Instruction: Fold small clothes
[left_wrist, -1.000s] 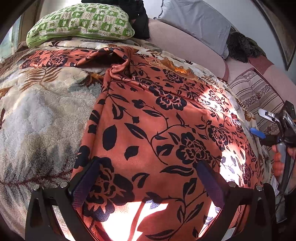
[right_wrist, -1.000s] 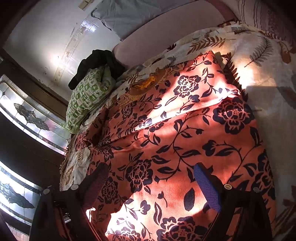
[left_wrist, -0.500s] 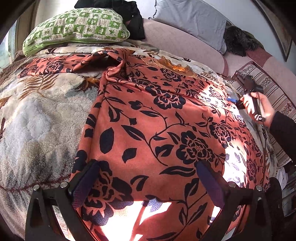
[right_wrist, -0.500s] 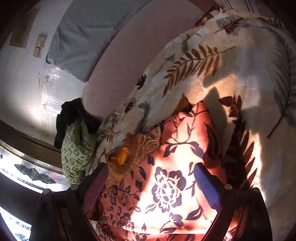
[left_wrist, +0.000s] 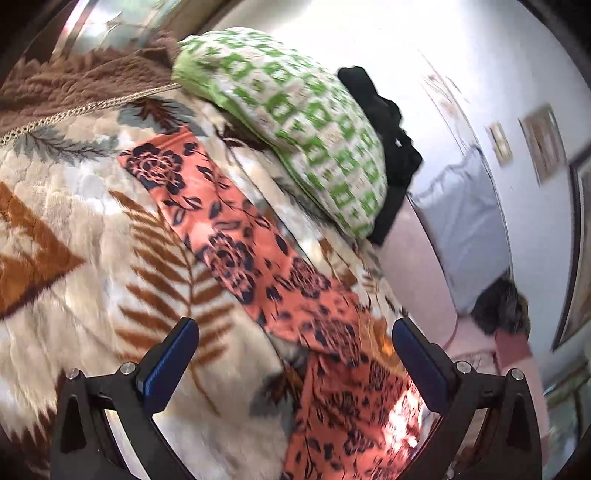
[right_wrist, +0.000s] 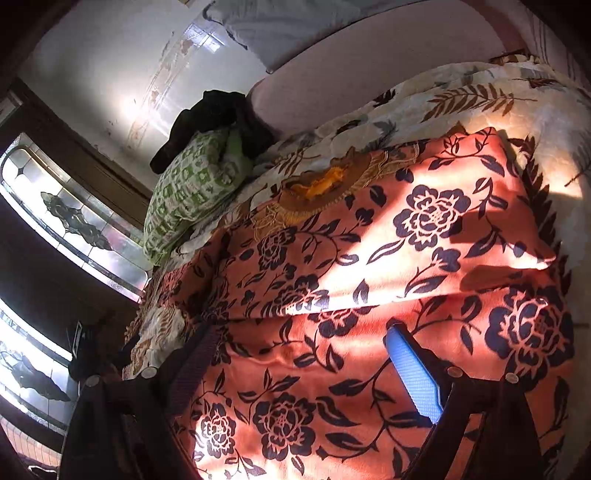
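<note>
Both claws are spread wide and pinch nothing. Nearest in the left wrist view, the left claw hovers with its blue pads apart over a plush cream blanket printed with brown fern leaves, which covers the bed. Between and just beyond its pads lies the task garment, an orange cloth with black flowers; from here a long sleeve-like strip of it runs diagonally away toward the upper left, lying flat on the blanket, with open blanket on its left side. This view is blurred. In the right wrist view, the right claw hangs just above the broad body of the same orange cloth, which fills the near bed in patches of sunlight; a fold edge crosses it from side to side just beyond the pads, and bare blanket shows past its far edge. Farther off, a green and white patterned pillow rests at the head of the bed, with a black garment bunched behind it. No writing can be read.
</note>
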